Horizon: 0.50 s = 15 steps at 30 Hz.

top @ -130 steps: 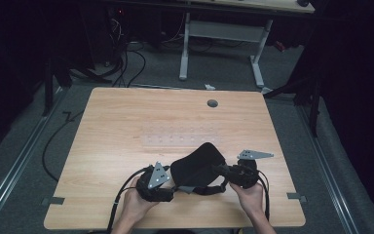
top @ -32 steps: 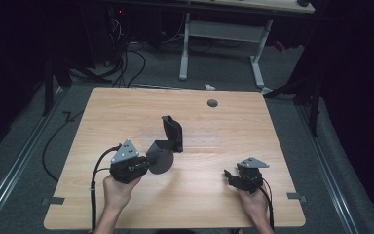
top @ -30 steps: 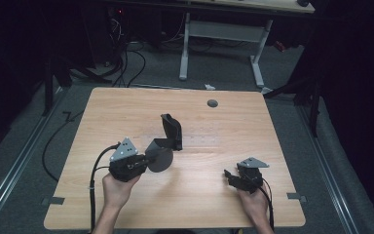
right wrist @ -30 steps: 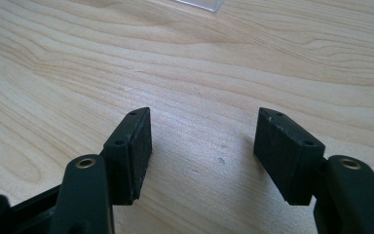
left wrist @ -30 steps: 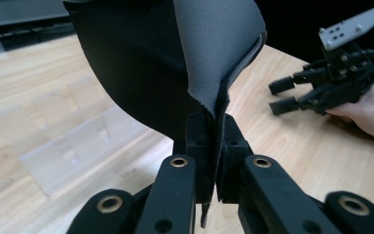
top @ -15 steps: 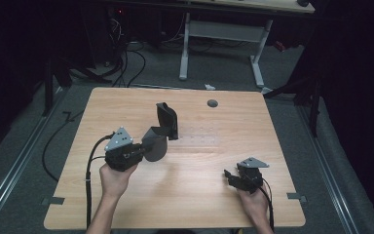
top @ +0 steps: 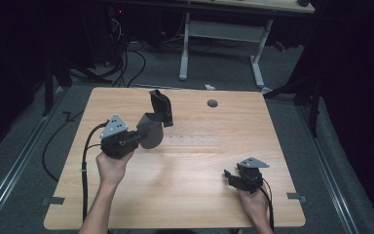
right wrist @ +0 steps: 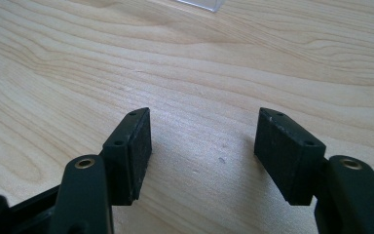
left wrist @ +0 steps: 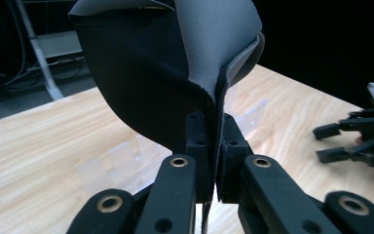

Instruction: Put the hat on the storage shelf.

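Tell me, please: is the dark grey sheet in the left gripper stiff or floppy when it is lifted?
Probably soft yet springy: the dark grey sheet folds where the left gripper pinches it, but its free part stands up above the wooden table and does not hang down. It seems light, since one edge grip carries it. It looks thin, like foam or felt.

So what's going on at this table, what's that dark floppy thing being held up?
A person sits at a wooden table with a hand-held gripper in each hand. The left gripper is clamped on the edge of a dark, soft folded piece, maybe cloth or foam, and holds it up off the table. The right gripper rests low near the table's right front, jaws open and holding nothing.
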Each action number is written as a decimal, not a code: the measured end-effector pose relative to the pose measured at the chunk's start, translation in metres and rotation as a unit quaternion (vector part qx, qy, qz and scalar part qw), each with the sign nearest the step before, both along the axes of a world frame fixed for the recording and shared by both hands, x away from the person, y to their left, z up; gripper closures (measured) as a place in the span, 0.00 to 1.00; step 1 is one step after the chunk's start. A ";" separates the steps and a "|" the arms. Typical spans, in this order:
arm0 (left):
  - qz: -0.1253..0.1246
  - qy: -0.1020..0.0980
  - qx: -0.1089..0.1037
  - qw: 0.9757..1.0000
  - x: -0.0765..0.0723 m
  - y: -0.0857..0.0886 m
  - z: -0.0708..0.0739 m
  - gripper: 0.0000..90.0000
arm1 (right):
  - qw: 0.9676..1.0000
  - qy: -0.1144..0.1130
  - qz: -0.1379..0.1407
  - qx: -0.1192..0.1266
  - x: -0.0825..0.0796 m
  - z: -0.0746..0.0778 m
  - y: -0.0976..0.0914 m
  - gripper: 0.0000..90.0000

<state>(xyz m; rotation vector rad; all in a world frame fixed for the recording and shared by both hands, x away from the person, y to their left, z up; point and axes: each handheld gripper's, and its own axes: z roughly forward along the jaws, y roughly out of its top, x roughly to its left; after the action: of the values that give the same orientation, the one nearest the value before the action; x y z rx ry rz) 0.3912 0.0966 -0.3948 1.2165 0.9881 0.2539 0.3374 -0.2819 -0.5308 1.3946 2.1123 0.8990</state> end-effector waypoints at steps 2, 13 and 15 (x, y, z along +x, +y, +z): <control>0.006 -0.003 0.005 1.000 0.005 0.000 -0.001 0.96 | 1.000 0.000 0.000 0.000 0.000 0.000 0.000 0.43; 0.032 -0.007 0.024 0.999 0.026 0.003 -0.008 0.96 | 1.000 0.000 0.001 0.000 0.000 0.000 0.000 0.43; 0.036 -0.007 0.023 0.999 0.030 0.004 -0.009 0.96 | 1.000 0.000 0.001 0.000 0.000 0.000 0.000 0.43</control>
<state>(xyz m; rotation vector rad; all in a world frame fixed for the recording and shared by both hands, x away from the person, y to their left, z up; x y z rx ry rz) 0.4209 0.1006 -0.4040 1.2212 1.0197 0.3437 0.3373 -0.2817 -0.5309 1.3924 2.1134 0.8989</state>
